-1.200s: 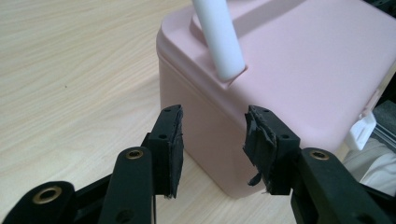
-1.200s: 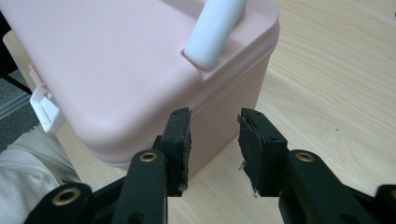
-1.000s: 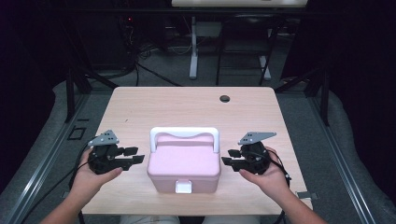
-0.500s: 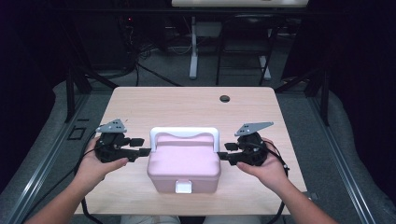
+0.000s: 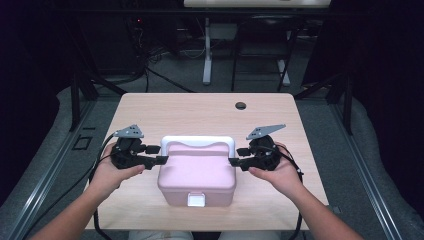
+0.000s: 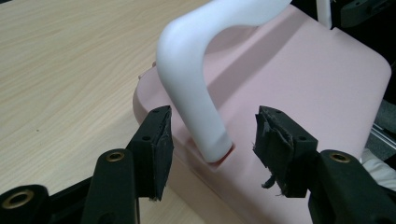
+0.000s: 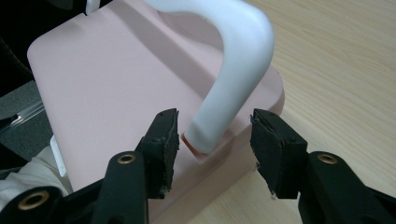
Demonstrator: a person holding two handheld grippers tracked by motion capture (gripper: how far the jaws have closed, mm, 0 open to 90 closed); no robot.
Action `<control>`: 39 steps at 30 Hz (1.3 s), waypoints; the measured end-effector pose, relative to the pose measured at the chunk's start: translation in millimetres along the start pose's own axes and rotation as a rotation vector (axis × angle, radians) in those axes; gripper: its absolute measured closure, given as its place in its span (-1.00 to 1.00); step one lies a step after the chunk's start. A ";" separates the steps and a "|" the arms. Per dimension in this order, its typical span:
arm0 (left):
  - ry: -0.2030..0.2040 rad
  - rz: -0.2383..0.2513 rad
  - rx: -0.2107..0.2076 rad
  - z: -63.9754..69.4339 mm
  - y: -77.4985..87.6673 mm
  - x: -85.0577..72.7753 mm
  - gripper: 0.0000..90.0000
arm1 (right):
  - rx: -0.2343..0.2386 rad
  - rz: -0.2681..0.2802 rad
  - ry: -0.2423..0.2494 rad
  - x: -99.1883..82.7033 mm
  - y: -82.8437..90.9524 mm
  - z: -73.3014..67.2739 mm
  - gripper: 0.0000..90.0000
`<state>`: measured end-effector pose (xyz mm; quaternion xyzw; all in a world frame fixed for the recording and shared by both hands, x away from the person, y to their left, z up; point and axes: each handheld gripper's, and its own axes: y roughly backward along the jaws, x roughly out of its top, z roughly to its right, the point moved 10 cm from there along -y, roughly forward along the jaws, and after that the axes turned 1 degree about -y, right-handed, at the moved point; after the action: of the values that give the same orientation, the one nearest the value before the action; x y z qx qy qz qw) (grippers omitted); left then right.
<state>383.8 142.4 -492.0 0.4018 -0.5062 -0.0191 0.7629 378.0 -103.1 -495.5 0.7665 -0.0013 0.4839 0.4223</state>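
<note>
left gripper (image 6: pixel 212 135) jaws have just been opening, now wide around the white handle (image 6: pixel 196 88), pads clear of it. right gripper (image 7: pixel 212 135) has been opening too, straddling the handle's other end. pink box (image 5: pixel 197 172) sits between them on the table (image 5: pixel 200 110).

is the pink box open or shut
Shut. The lid of the pink box sits flush on its base with no gap along the edge, and the white clasp lies flat against the front.

The box (image 5: pixel 197 172) sits on the table (image 5: pixel 200 110) toward six o'clock; left gripper (image 5: pixel 159 155) at its nine, right gripper (image 5: pixel 234 162) at its three; handle (image 5: pixel 197 142) toward twelve.
</note>
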 end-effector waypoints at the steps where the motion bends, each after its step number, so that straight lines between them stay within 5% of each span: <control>1: -0.002 0.001 0.001 -0.8 -1.3 -0.2 0.03 | 0.005 -0.002 0.001 -0.1 -1.1 -0.1 0.15; 6: -0.025 0.001 -0.002 0.3 -3.5 0.4 0.12 | 0.032 0.006 0.028 1.4 -5.1 -3.6 0.25; 15: -0.065 0.011 0.024 5.2 3.1 0.0 0.26 | 0.020 0.020 0.061 1.3 1.3 -5.8 0.41; 23: -0.097 0.027 0.027 10.6 7.1 -2.7 0.37 | -0.015 0.025 0.139 -0.9 5.9 -13.0 0.50; 39: -0.102 -0.001 0.020 8.1 -2.7 -7.7 0.37 | -0.003 0.028 0.128 -4.1 1.9 -11.0 0.53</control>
<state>374.7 139.1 -498.2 0.4080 -0.5443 -0.0350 0.7321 366.9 -98.9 -495.4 0.7332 0.0143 0.5378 0.4160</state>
